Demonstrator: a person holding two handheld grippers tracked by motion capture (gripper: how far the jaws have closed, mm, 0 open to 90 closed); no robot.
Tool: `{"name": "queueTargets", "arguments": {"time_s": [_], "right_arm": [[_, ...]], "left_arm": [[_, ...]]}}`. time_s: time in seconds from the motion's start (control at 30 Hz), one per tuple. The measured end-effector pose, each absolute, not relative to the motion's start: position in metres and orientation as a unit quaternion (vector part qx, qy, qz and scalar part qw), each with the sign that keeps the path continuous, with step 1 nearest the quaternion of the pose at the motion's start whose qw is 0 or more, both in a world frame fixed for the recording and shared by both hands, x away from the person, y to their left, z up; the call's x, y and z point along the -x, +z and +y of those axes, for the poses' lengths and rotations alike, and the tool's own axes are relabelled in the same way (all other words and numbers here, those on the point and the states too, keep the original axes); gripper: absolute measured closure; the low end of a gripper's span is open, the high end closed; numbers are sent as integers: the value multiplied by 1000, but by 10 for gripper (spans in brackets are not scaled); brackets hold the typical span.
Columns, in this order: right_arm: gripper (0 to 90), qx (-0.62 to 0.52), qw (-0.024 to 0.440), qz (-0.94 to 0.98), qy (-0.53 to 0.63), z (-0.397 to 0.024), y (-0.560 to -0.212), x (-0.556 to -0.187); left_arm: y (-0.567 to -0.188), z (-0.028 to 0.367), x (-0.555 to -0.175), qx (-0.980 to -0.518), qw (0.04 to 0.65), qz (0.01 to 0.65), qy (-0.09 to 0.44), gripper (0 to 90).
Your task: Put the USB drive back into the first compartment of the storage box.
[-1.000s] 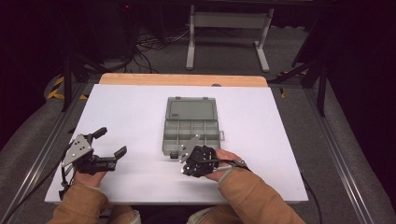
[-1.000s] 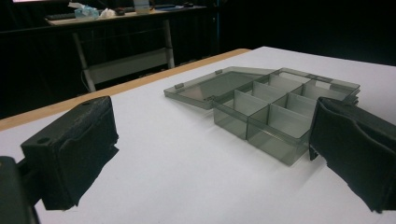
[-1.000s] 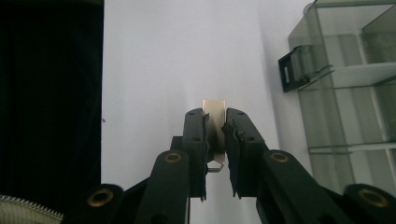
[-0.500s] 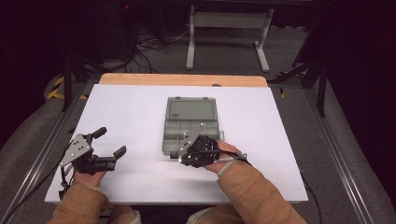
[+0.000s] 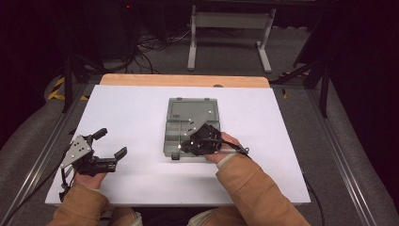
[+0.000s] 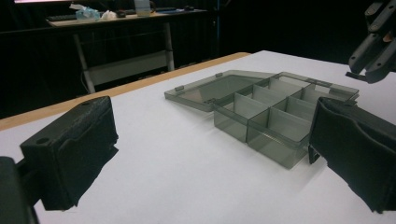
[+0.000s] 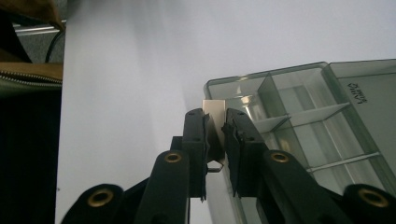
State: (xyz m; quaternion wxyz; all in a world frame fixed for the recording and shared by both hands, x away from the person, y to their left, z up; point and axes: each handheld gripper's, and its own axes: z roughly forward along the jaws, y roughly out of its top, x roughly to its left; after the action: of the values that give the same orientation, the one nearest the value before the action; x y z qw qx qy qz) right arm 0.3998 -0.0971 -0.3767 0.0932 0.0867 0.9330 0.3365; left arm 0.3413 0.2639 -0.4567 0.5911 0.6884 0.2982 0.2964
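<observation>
The compartment box [image 5: 190,125] lies open near the middle of the worktop [image 5: 131,113], its lid flat at 12 o'clock of the tray. The right claw [image 5: 184,147] sits over the tray's 6 o'clock edge, pinching a small metal piece [image 7: 214,120] above a corner compartment. The left claw [image 5: 113,143] rests well apart at 8 o'clock of the box.

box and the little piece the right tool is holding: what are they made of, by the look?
Box: likely smoky grey translucent plastic, glossy; the dividers and the table show through its walls, and the lid has moulded latches. Piece in the right tool: probably thin sheet metal, pale and satin, flat with a crisp edge; possibly a bracket or clip, hard to tell.
</observation>
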Motion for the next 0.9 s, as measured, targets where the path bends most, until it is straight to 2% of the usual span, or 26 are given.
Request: {"name": "queueTargets", "arguments": {"time_s": [0.9], "right_arm": [[789, -153, 132, 906, 372, -91, -377, -439]], "left_arm": [[-457, 264, -342, -689, 590, 298, 297, 19]]}}
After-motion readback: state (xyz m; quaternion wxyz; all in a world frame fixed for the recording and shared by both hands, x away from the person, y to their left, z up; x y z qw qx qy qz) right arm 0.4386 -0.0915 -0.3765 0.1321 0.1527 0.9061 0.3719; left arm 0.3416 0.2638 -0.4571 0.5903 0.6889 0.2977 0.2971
